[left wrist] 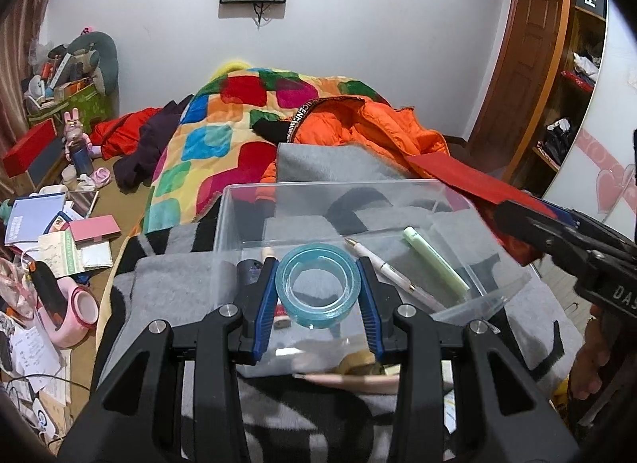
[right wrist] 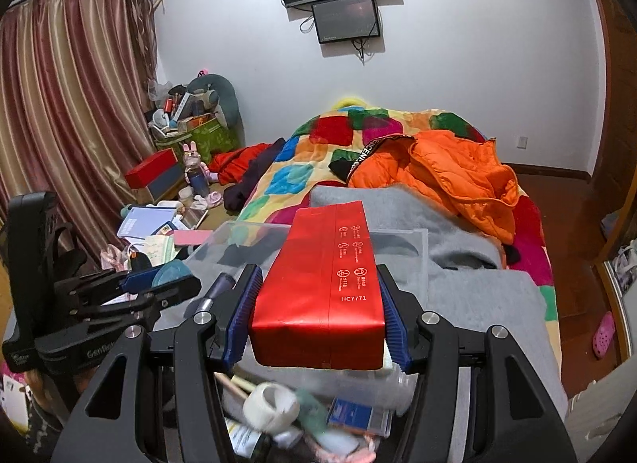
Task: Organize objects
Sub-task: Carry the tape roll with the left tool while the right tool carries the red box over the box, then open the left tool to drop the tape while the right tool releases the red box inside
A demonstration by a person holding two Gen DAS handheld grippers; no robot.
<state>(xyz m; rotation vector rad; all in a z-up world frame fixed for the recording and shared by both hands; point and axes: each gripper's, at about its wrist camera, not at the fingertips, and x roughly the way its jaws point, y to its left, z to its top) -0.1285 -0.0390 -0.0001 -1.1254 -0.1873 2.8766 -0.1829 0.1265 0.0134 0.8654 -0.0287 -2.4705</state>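
A: Blue tape roll (left wrist: 317,287) clamped in the left gripper (left wrist: 318,295), over the clear plastic bin (left wrist: 318,189) on the bed; red box (right wrist: 324,288) gripped by the right gripper (right wrist: 320,311).

B: Depositing step, I'd judge. Clear the near rim, avoid the pens (left wrist: 392,270); the bin's far half looks free.

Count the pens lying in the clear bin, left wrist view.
2: a white pen in the clear bin's middle, and a pale green one just right of it. The tape roll may hide others.
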